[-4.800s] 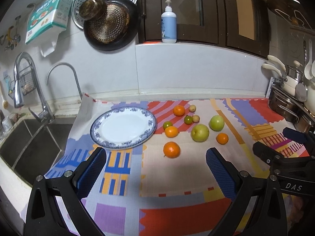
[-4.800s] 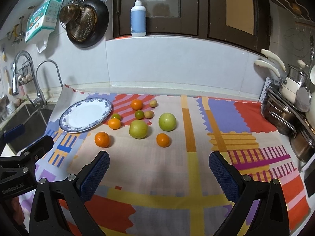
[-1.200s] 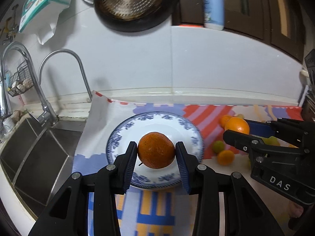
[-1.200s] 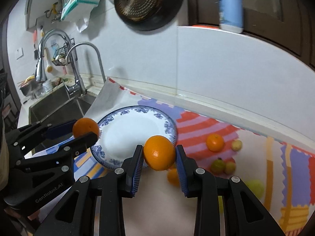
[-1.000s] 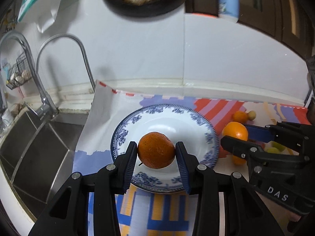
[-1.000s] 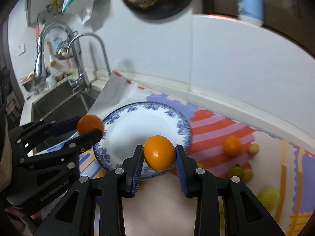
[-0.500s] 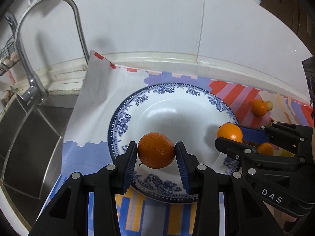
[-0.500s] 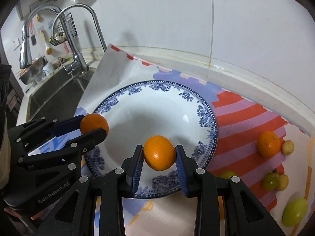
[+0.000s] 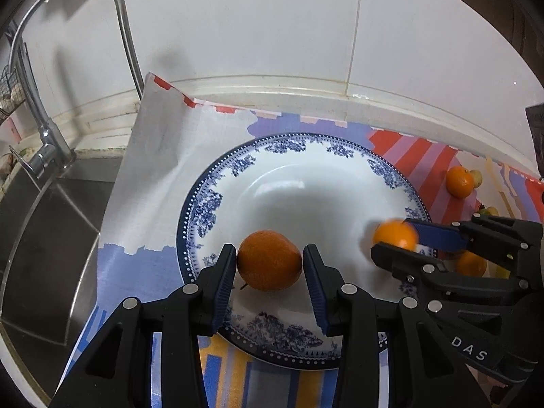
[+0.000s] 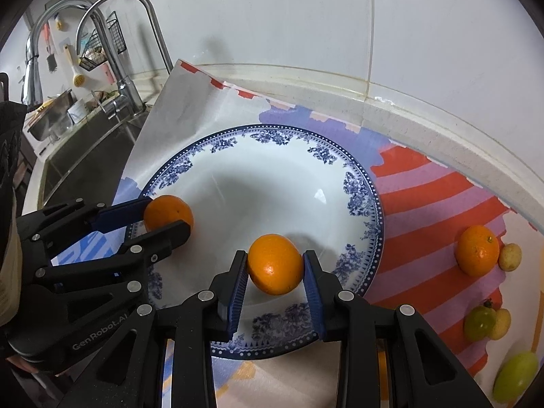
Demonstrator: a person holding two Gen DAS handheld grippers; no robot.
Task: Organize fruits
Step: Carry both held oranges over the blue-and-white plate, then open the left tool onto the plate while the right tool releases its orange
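Observation:
My left gripper is shut on an orange low over the near-left part of the blue-and-white plate. My right gripper is shut on a second orange over the plate's near-right part. Each gripper shows in the other view, the right one and the left one. On the patterned cloth to the right lie another orange, small yellow fruits, a small green fruit and a larger green fruit.
A steel sink with a curved tap lies left of the cloth. A white tiled wall with a raised ledge stands just behind the plate. A further orange lies behind the right gripper.
Both grippers, each still holding its orange, have moved forward and down over the plate, which now looms larger. The right gripper's orange has come in over the plate's right side.

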